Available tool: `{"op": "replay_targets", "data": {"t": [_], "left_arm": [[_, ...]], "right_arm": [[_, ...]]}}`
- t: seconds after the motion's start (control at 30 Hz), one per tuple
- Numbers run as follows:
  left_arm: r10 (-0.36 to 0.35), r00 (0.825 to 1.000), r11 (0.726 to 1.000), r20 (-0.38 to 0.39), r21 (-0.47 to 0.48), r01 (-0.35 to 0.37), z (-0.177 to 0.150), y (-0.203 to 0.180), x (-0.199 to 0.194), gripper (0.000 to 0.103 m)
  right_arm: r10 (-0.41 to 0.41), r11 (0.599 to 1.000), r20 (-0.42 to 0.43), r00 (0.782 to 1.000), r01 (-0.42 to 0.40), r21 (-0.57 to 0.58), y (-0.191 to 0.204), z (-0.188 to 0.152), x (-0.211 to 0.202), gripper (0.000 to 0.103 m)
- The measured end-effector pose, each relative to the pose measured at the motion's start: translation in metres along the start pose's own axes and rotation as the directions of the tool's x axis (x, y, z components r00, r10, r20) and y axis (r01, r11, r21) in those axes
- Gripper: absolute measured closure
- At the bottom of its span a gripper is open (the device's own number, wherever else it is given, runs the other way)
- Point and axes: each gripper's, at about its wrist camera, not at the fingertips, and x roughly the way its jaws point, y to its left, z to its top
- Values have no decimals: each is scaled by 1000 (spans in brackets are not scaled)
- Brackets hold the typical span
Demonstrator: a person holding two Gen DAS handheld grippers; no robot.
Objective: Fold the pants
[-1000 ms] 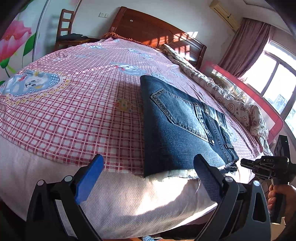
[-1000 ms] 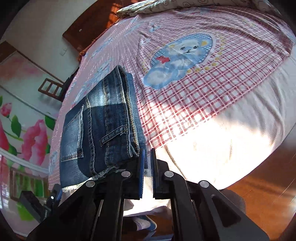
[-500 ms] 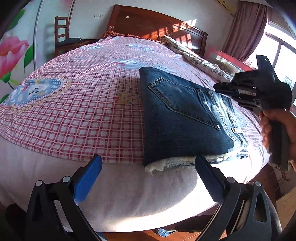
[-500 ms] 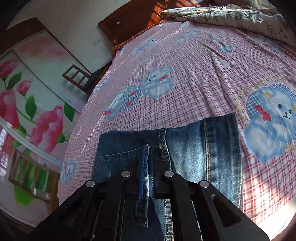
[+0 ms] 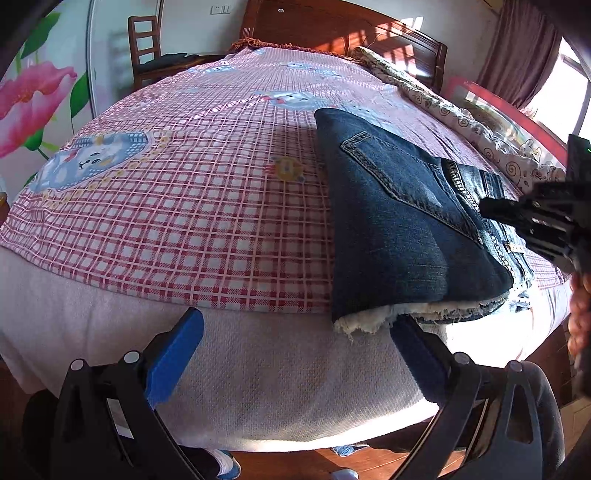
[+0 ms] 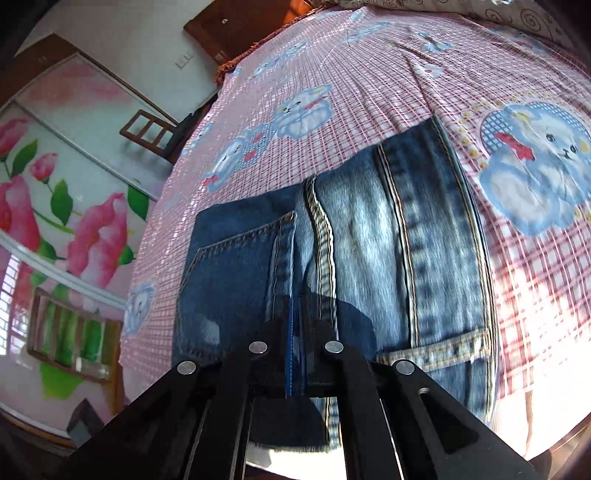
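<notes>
Left wrist view: jeans [image 5: 399, 229] lie folded into a thick rectangle on the bed [image 5: 184, 206], near its front edge and toward the right side, back pocket up, frayed white hem hanging just over the edge of the checked sheet. Right wrist view: same jeans [image 6: 369, 240] directly beneath my right gripper [image 6: 297, 306], pocket to the left, lighter washed seams and a belt loop to the right. My right gripper's jaws are pressed together with no denim between them; its shadow falls on the cloth. From the left wrist view, my right gripper [image 5: 495, 210] hovers over the right part of the stack; contact cannot be judged. My left gripper [image 5: 295, 332] stands wide and empty before the bed edge, its right finger just below the frayed hem. A chair [image 5: 147, 48] and headboard [image 5: 332, 26] stand beyond.
</notes>
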Motion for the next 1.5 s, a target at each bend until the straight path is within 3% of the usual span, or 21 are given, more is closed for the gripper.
{"op": "replay_targets", "data": {"t": [0.13, 0.2, 0.27, 0.37, 0.4, 0.5, 0.63, 0.73, 0.77, 0.9, 0.97, 1.0, 1.03, 1.07, 1.13, 1.2, 1.27, 1.3, 1.4, 1.47, 1.5], "left_arm": [[1, 1000, 1000, 2, 5, -1, -1, 0, -1, 2], [6, 1000, 1000, 1, 7, -6, -1, -1, -1, 2], [15, 1000, 1000, -3, 15, -15, -1, -2, 0, 2], [8, 1000, 1000, -13, 15, -8, 1, -1, -2, 2], [-15, 1000, 1000, -19, -5, 15, 3, 2, -4, 2], [-170, 985, 982, 20, -77, 171, 14, 13, -16, 3], [-259, 963, 965, 75, -34, 262, 29, 13, -28, 3], [-318, 948, 947, 23, -46, 318, 38, 16, -29, 6], [-351, 936, 934, 16, -58, 352, 41, 17, -28, 6], [-530, 848, 838, -25, -171, 519, 54, 21, -4, 6], [-594, 801, 788, -75, -255, 560, 54, 17, 18, 12], [-604, 791, 779, -102, -288, 557, 53, 15, 30, 15], [-582, 805, 792, -113, -302, 530, 51, 13, 35, 15], [-581, 805, 790, -118, -318, 524, 49, 12, 39, 18], [-601, 793, 759, -98, -383, 527, 47, 18, 44, 24], [-605, 790, 742, -101, -433, 512, 43, 23, 49, 38], [-583, 803, 758, -128, -443, 479, 37, 26, 53, 65], [-588, 799, 752, -122, -446, 485, 35, 26, 54, 69], [-563, 819, 764, -112, -449, 463, 35, 20, 47, 79], [-573, 818, 754, -53, -427, 500, 40, 15, 34, 84], [-554, 831, 775, -51, -395, 493, 39, 12, 33, 84]], "right_arm": [[31, 998, 19, 999, -32, 47, -25, -35, -29, 102], [23, 995, -3, 1000, -22, 99, -46, -48, -28, 102], [81, 987, 12, 997, -82, 140, -63, -57, -23, 103], [92, 984, 32, 995, -96, 148, -65, -60, -20, 103], [92, 985, 38, 995, -97, 142, -66, -61, -20, 103], [150, 976, 53, 987, -156, 150, -72, -65, -19, 103], [221, 959, 87, 971, -233, 163, -85, -72, -18, 103], [228, 957, 92, 969, -240, 160, -87, -74, -19, 103], [228, 958, 94, 969, -241, 156, -87, -75, -19, 103], [239, 954, 106, 965, -254, 160, -87, -76, -18, 103], [233, 957, 107, 967, -248, 153, -90, -78, -20, 103], [233, 957, 107, 966, -248, 153, -90, -79, -19, 103], [235, 956, 108, 966, -250, 154, -90, -79, -20, 103], [237, 955, 108, 965, -252, 156, -89, -80, -20, 103], [235, 956, 109, 966, -250, 153, -89, -80, -19, 103], [236, 956, 112, 965, -251, 152, -89, -80, -19, 103], [240, 954, 114, 964, -256, 156, -90, -80, -19, 103], [239, 954, 114, 964, -255, 156, -90, -79, -17, 103], [242, 953, 115, 963, -258, 159, -90, -80, -17, 103], [243, 953, 115, 963, -259, 159, -91, -80, -17, 103], [243, 953, 114, 963, -259, 159, -91, -80, -17, 103]]}}
